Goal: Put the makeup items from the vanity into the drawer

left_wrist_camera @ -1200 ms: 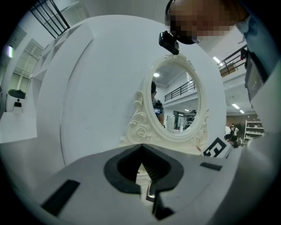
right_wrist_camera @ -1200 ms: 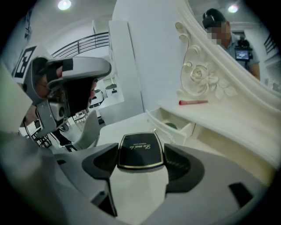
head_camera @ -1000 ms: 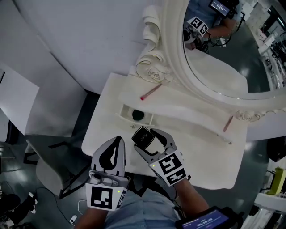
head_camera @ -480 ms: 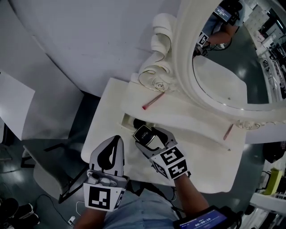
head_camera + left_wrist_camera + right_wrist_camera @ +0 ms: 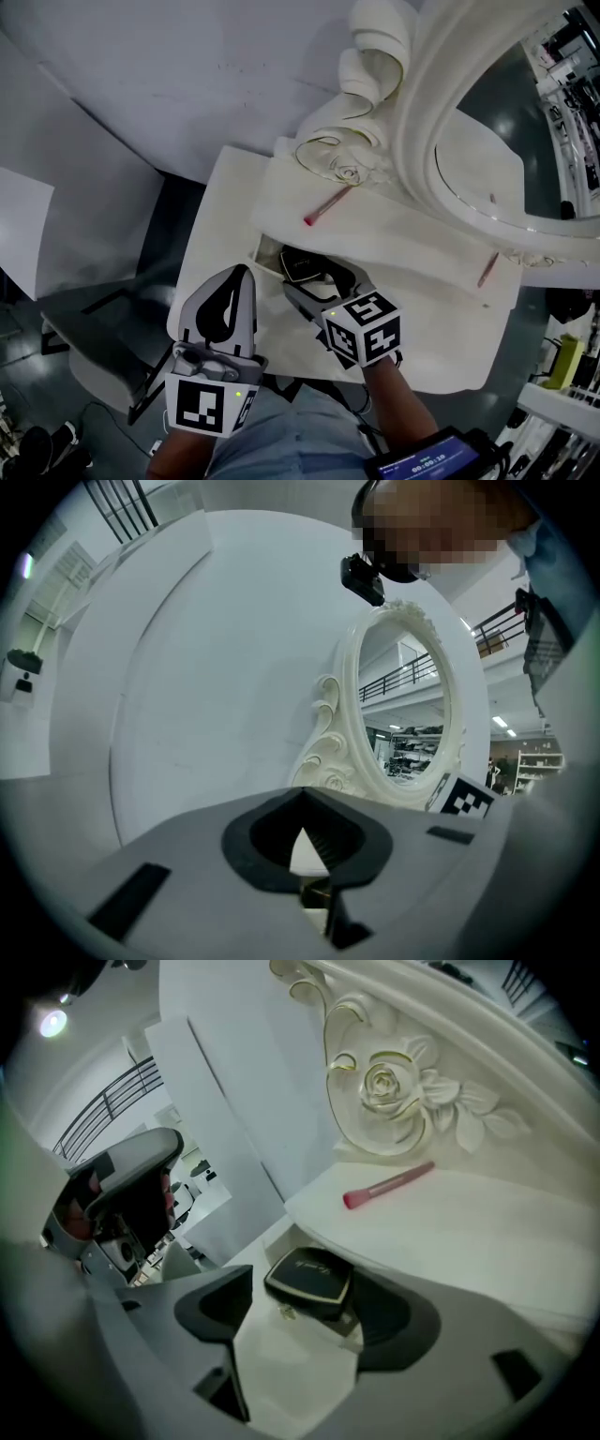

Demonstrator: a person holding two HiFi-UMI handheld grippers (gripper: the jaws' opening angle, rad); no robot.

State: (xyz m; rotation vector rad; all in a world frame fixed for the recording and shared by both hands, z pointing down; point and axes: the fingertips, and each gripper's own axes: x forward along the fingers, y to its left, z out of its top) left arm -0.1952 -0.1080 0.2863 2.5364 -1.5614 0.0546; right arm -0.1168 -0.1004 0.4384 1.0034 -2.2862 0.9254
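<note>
Compact (image 5: pixel 302 265) is the thing in hand right now. The right gripper (image 5: pixel 314 275) has its fingers pressed on the two sides of this flat black case, so the case stays level and does not slip. The gripper tips down and holds the compact right over the open drawer (image 5: pixel 267 246) at the front left of the vanity (image 5: pixel 422 328). I think this is so the compact can go down into the drawer with only a short drop. From the right gripper view I cannot tell if the case touches the drawer floor yet, or what else lies under it. The left gripper (image 5: pixel 240 279) has its fingers closed tight with nothing in them. It hangs just beside the drawer, near the front edge, maybe so it keeps out of the way, or so it is ready to push the drawer shut later. A pink brush (image 5: pixel 328 204) lies on the raised shelf by the carved rose, well apart from both grippers. A thin pink stick (image 5: pixel 487 269) lies far to the right, near the foot of the mirror (image 5: pixel 422 141). Both are makeup items and are not in the drawer, so I think the job is only partly done. Next the fingers need to open gently, so the compact does not bang or flip.
</note>
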